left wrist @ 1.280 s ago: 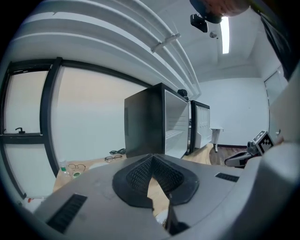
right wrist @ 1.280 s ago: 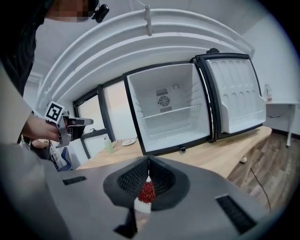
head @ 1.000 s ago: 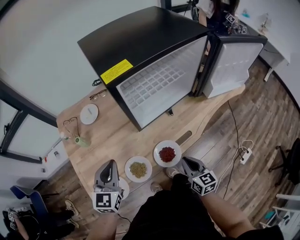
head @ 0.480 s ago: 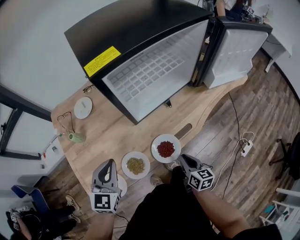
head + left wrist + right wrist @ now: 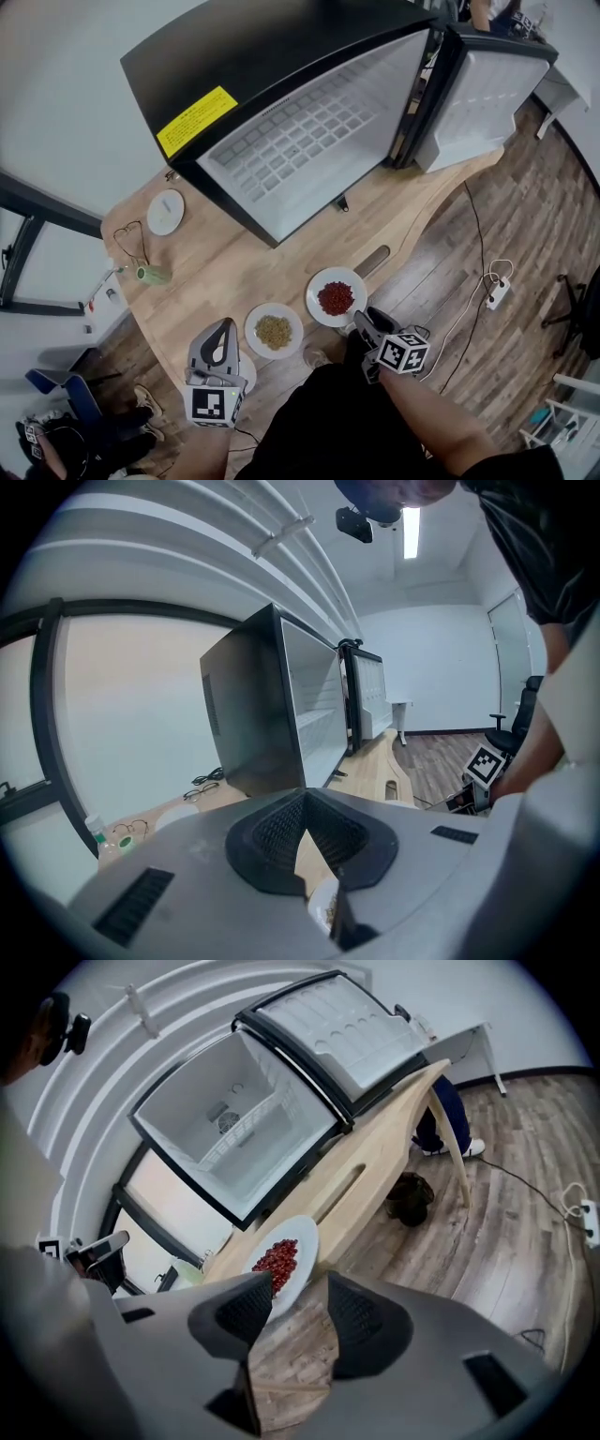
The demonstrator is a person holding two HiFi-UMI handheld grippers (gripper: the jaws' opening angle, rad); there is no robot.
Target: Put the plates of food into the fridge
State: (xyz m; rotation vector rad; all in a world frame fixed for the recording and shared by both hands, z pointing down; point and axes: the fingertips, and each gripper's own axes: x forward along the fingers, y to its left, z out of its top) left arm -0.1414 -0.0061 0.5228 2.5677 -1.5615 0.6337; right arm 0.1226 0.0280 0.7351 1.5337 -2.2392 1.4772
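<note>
We see the black fridge [image 5: 281,94] standing on the wooden table [image 5: 234,272]. Its door [image 5: 478,103] is swung open to one side. Both plates are outside the fridge, on the table in front of its white inside. The plate of red food [image 5: 336,296] is on the door side. The plate of green-brown food [image 5: 274,330] sits just beside it, further from the door.

Our right gripper [image 5: 298,1281] is on the side of the red plate away from the fridge, close to the plate's rim. Its jaws have just been opening and now stand wide, with nothing pinched between them. Our left gripper [image 5: 305,799] is past the green-brown plate, away from the fridge. Its jaws are closed together and hold nothing.
</note>
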